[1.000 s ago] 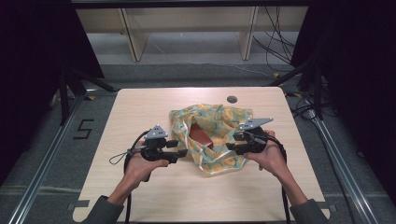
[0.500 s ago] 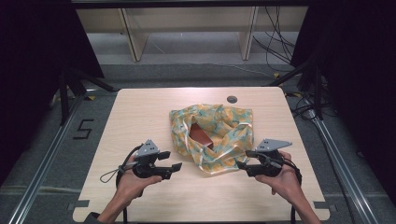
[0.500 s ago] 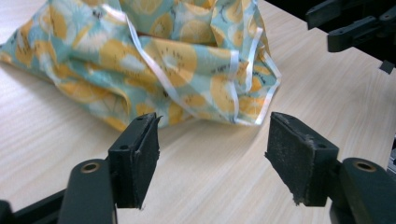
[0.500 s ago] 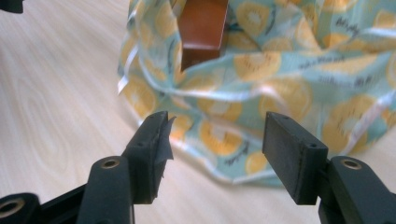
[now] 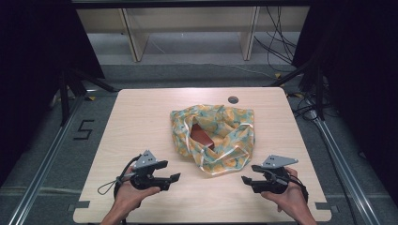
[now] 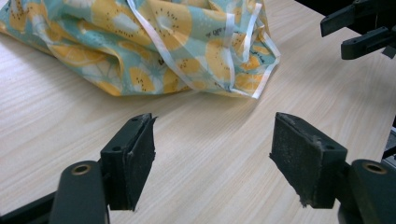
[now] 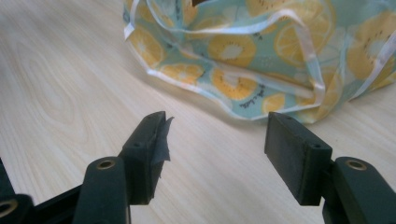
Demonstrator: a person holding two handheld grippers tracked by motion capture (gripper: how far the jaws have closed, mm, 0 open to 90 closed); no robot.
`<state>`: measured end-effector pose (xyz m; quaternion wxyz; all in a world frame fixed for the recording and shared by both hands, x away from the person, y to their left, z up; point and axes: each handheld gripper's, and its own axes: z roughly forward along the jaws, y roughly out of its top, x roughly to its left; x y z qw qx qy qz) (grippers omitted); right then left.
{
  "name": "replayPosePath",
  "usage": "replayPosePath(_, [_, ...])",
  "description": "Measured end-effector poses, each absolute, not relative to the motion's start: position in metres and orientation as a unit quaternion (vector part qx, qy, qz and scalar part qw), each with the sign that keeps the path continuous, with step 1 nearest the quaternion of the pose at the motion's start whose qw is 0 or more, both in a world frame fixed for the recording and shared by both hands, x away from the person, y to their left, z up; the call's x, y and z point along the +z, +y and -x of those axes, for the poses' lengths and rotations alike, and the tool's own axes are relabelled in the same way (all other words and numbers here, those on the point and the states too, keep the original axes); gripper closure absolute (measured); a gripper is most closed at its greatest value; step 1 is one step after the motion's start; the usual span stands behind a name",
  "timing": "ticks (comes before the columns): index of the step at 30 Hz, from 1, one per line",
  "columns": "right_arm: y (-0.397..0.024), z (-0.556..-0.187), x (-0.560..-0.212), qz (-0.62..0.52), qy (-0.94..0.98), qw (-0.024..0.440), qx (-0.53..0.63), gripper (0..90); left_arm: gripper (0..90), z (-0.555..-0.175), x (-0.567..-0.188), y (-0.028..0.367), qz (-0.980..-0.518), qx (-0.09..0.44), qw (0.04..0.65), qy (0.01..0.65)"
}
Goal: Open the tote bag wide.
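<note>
Both grippers have drawn back from the fruit-print bag [image 5: 213, 136] toward the near edge of the worktop [image 5: 141, 122]. A second ago they were right at the bag's near sides, one at each flank; now the left gripper [image 5: 174, 180] sits near the left corner and the right gripper [image 5: 245, 182] near the right, each well apart from the fabric and pointing inward toward the other. Their jaws have just been opening, and in both gripper views they stand spread wide with nothing between them but bare wood.

The bag lies in the middle of the worktop, slightly right of centre, crumpled with its mouth gaping upward. Inside the opening a reddish-brown object [image 5: 202, 136] shows; what it is cannot be told from here. White ribbon handles [image 6: 154, 39] trail loosely over the near folds, and the near corner of the bag droops flat onto the wood. A small dark grommet hole [image 5: 233, 100] sits in the worktop beyond the bag, untouched.

Judging from this, the work on the bag looks paused or finished: the fabric has been let go and keeps its shape by itself, the mouth left open around the object. If more is to be done, such as tidying the handles or closing the mouth, either gripper would have to travel back in across clear worktop and take a fresh hold.
</note>
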<state>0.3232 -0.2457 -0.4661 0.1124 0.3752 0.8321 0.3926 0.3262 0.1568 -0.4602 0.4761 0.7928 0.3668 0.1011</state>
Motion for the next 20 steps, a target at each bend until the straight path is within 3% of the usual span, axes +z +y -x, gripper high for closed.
replayPosePath(20, [-0.253, -0.325, -0.478, -0.366, 0.838, 0.117, 0.388, 37.9, 25.1, -0.325, -0.473, 0.161, -0.790, 0.097, 0.466, 0.385])
